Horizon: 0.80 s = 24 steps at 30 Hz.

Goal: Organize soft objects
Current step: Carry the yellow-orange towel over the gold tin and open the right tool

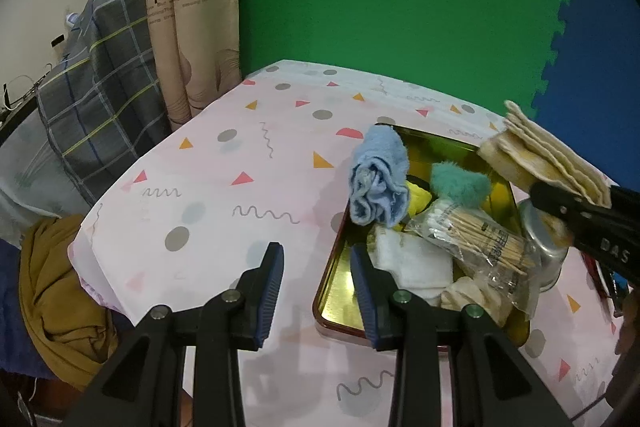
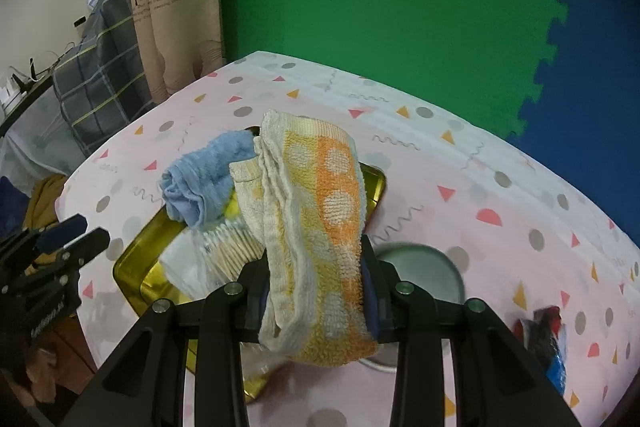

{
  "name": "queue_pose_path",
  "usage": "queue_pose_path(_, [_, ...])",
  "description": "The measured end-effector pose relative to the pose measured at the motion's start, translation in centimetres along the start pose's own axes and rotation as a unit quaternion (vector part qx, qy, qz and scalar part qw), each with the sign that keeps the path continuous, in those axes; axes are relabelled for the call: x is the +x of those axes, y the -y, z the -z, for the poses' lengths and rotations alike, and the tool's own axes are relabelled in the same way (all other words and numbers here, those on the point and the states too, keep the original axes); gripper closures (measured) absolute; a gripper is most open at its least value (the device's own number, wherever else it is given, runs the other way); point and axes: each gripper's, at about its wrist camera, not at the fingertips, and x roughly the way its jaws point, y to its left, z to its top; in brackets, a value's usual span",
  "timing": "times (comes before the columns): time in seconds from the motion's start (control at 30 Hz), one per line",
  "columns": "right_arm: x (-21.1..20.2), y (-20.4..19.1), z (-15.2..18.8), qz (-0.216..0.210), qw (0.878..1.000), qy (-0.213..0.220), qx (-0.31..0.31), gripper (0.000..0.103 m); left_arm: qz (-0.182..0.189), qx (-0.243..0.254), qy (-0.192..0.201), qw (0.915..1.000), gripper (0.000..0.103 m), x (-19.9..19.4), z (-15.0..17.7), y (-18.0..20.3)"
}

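My right gripper (image 2: 316,267) is shut on a folded orange, yellow and cream towel (image 2: 320,211), held above the gold tin tray (image 2: 136,263); the towel also shows in the left wrist view (image 1: 548,155). My left gripper (image 1: 316,259) is open and empty over the tray's near left rim (image 1: 332,283). In the tray lie a rolled blue cloth (image 1: 380,179), a teal fluffy piece (image 1: 460,183), a yellow cloth (image 1: 418,197), a white cloth (image 1: 416,263), a cream cloth (image 1: 472,295) and a bag of cotton swabs (image 1: 472,239).
The tray sits on a pink patterned tablecloth (image 1: 240,163). A round metal tin (image 1: 548,239) stands right of the tray, seen from above in the right wrist view (image 2: 424,267). A red and blue packet (image 2: 548,339) lies at the right. Plaid fabric (image 1: 96,99) and a curtain (image 1: 188,27) stand at left.
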Motion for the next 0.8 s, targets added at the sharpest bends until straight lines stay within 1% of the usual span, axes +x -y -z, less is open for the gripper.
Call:
queue_pose_path(0.2, [2.0,-1.5,-1.1,-0.004,1.0,-0.008,-0.012,0.07,-0.007,-0.016,0.003,0.9998,0.068,-0.2,-0.2,-0.9])
queue_pose_path(0.47, [4.6,-2.0,-1.9,0.0,1.0,-0.022,-0.013,0.069,-0.007,-0.052,0.0,0.9986,0.068,-0.1,-0.5,-2.6])
queue_pose_path(0.67, [6.4,-2.2,-1.8,-0.003,0.999,-0.04,-0.006,0.065,-0.01,-0.059,-0.003,0.9982,0.068,0.1,-0.6,-3.1])
queue_pose_path(0.8, [6.9,-2.6,-1.6,-0.011,0.999,-0.044,-0.009,0.06,-0.011,-0.057,-0.004,0.9983,0.068,0.1,-0.5,-3.0])
